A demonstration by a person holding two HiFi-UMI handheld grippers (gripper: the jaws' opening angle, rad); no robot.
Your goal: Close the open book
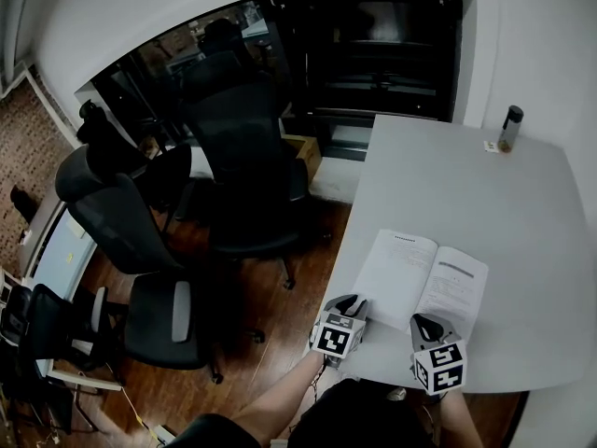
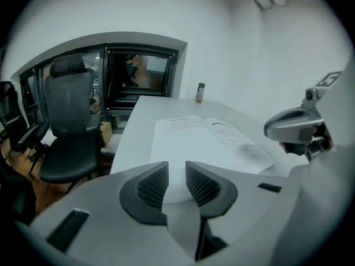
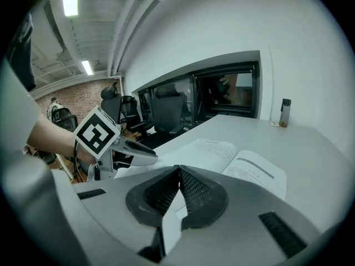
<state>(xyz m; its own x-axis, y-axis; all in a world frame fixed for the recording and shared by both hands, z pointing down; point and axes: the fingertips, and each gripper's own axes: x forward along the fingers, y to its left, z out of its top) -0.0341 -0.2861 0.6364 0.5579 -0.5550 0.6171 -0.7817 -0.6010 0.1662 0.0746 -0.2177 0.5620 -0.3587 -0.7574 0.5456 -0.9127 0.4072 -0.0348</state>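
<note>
Both grippers sit at the near edge of the tabletop (image 1: 522, 213) in the head view: left gripper (image 1: 352, 303) by the near corner of the left page, right gripper (image 1: 426, 326) just short of the right page. The open book (image 1: 424, 283) lies flat, both pages face up; a bottle (image 1: 509, 129) stands well apart at the far edge. Left gripper view: jaws stand narrowly apart with nothing between them, and the left page lies directly ahead. Right gripper view: jaws are fully together and empty, with the book spread flat beyond them. Status: no page is lifted, so closing is not yet begun. Remaining: raise one half and fold it over onto the other.
</note>
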